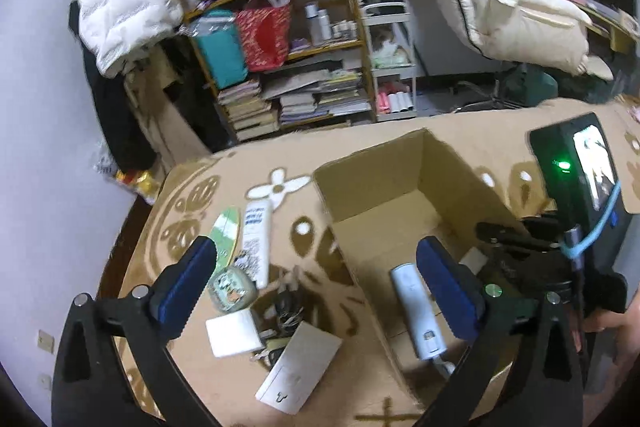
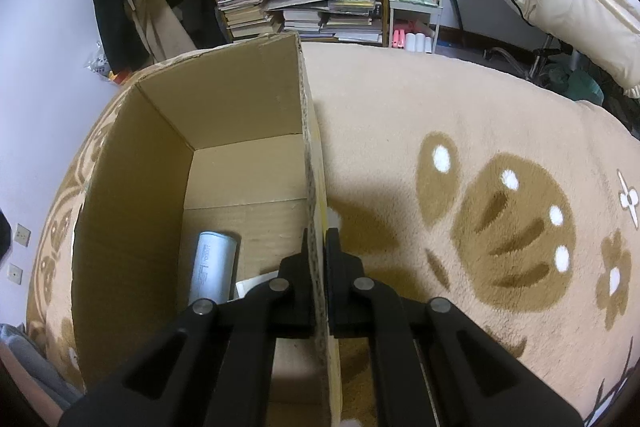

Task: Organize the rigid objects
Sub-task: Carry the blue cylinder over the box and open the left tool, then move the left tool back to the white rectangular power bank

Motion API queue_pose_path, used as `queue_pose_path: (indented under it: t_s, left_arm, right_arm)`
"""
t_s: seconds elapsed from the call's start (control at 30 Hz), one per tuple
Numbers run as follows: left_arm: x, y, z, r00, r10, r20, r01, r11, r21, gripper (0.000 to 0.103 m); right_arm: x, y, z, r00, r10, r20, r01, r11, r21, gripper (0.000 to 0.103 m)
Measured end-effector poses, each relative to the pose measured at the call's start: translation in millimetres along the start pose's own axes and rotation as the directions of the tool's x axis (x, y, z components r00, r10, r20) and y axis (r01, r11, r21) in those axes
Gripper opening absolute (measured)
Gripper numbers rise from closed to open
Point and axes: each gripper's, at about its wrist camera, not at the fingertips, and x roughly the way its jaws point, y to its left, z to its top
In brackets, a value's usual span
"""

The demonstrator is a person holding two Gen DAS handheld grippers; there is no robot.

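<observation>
Right claw (image 2: pixel 324 239) clamped on cardboard box (image 2: pixel 248 99) wall; left claw (image 1: pixel 316 267) spread wide, empty, above box edge

Left gripper (image 1: pixel 316 267): black arms, silver rivets, blue pads (image 1: pixel 448 291). Right gripper (image 2: pixel 325 239): black arms, silver rivets; light-blue cable (image 1: pixel 596 227).

Left gripper (image 1: pixel 316 271) spread wide, hovering over the cardboard box's (image 1: pixel 400 183) left wall. Right gripper (image 2: pixel 321 239) clamped on the box's right wall.
</observation>
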Motion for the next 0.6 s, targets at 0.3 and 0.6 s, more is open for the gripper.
queue_pose_path:
  t_s: [0.3,0.6]
  left_arm:
    - [35,63,-10,0.991,0.082,-0.105,-0.1,0.98,-0.174,0.099]
    - [78,93,-32,0.974,0.059,-0.218,-0.118,0.956,-0.27,0.099]
  right_arm:
    - [0,0,0,1.0,0.001,0.0,-0.001,1.0,0.002,0.005]
    - [1,-2,-3,1.0,0.003,0.0,-0.003,1.0,0.007,0.005]
